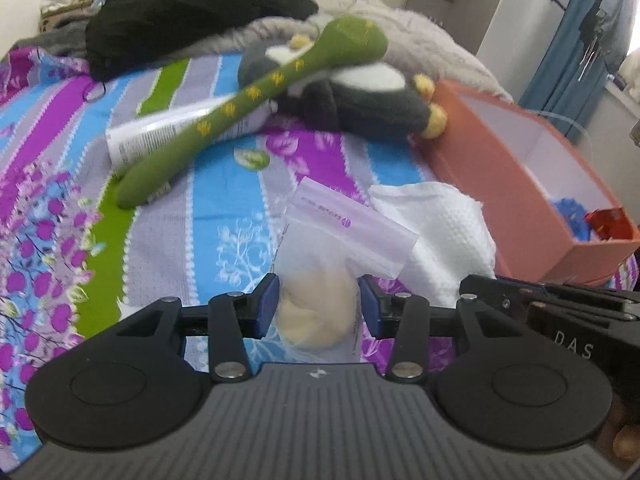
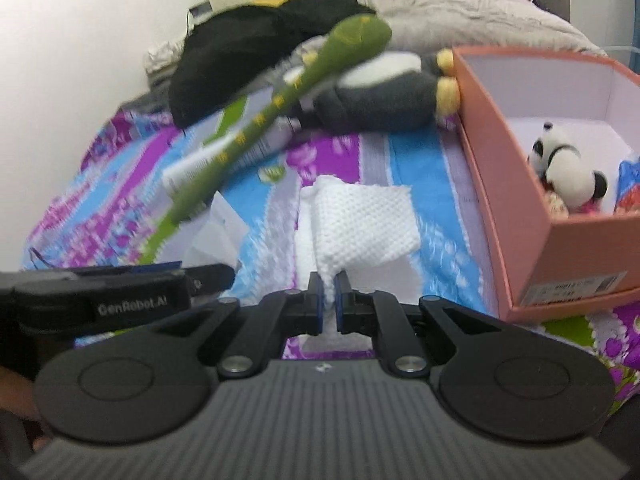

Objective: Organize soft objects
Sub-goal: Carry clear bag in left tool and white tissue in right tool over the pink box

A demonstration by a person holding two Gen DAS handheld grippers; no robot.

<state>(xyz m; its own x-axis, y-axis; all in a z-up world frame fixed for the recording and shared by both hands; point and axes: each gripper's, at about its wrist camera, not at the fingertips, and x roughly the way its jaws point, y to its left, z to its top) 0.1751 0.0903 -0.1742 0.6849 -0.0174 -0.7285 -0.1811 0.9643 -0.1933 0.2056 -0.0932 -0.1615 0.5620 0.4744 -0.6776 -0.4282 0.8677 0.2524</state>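
Note:
My left gripper [image 1: 318,304] is shut on a clear plastic bag holding a cream soft lump [image 1: 320,312], low over the bed. My right gripper [image 2: 329,298] is shut on the near edge of a white textured cloth [image 2: 360,216], which also shows in the left wrist view [image 1: 440,232]. A green plush snake [image 1: 256,96] lies across a grey and white plush penguin [image 1: 360,96]; both also show in the right wrist view, the snake [image 2: 280,96] and the penguin [image 2: 380,96]. A pink box [image 2: 516,216] on the right holds a small panda plush [image 2: 568,168].
A white tube [image 1: 160,136] lies under the snake. Black clothing [image 1: 180,20] and a grey blanket [image 1: 420,40] are heaped at the far end of the striped floral bedsheet [image 1: 224,216]. The pink box [image 1: 500,192] stands at the right. A blue curtain [image 1: 568,40] hangs beyond.

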